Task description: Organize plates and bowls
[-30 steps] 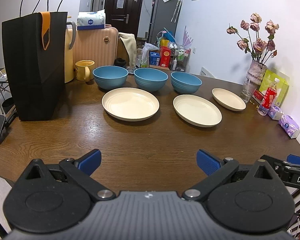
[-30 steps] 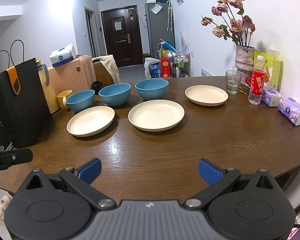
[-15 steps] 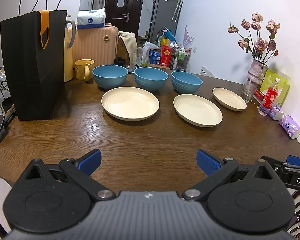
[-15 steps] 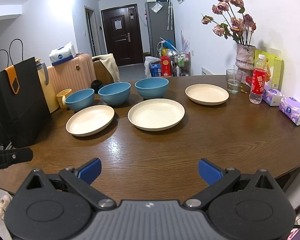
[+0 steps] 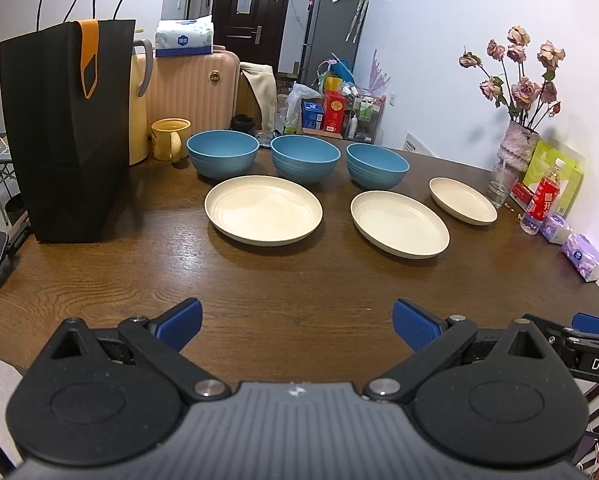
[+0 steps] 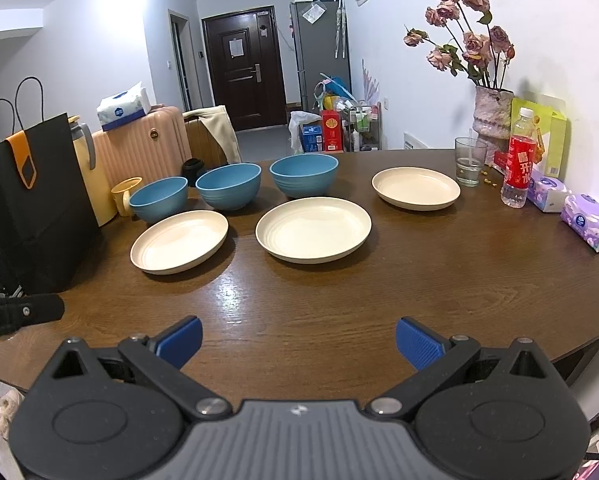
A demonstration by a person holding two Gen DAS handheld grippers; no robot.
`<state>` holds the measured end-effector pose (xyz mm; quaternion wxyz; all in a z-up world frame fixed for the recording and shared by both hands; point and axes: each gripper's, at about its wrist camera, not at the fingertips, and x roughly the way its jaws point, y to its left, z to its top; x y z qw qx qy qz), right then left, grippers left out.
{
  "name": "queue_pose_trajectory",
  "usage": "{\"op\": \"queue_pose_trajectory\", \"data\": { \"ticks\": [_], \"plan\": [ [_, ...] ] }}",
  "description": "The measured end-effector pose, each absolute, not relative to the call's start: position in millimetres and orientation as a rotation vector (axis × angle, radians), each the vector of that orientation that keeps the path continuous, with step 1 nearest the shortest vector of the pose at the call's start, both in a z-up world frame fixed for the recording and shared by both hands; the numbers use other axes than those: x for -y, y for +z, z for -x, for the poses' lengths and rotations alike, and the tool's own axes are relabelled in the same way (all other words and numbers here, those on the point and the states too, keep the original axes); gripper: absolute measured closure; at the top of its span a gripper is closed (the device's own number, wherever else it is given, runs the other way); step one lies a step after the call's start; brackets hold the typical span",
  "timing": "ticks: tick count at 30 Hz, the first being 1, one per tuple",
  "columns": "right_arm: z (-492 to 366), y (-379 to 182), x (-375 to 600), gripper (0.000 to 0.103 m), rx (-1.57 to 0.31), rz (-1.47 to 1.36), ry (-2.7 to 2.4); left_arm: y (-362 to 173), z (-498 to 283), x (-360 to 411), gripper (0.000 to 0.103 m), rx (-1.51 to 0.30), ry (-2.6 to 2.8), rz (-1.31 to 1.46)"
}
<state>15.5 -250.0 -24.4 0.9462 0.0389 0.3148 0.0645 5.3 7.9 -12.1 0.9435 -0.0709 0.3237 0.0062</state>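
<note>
While both grippers [image 5: 297,326] [image 6: 298,340] hover spread apart, plates [image 6: 313,229] and bowls [image 6: 303,175] dot the wooden table [image 6: 439,280].

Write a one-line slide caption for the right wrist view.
Open right tool faces three blue bowls and three cream plates on a wooden table.

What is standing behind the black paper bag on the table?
Behind the black paper bag stands a pale yellow jug with a grey handle. The bag covers most of it, so its base and left side cannot be seen. A yellow mug stands beside it.
</note>
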Motion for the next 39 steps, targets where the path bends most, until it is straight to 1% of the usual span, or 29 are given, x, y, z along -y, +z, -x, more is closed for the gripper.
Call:
{"op": "queue_pose_trajectory", "data": {
  "ticks": [15, 23, 39],
  "plan": [
    [-32.9, -21.6, 241.5, 0.000, -0.670, -0.062, 0.198, -3.6, -16.8, -14.3, 0.000, -0.686, 0.088, 0.160],
    [-46.2, -16.5, 230.6, 0.000, -0.675, -0.056, 0.215, 4.2, -19.0, -22.7, 0.000, -0.668, 0.145, 0.168],
    [-89.1, -20.1, 197.6, 0.000, -0.722, -0.109, 0.244, 6.6, -56.7, -55.0, 0.000, -0.693, 0.177, 0.167]
  ]
}}
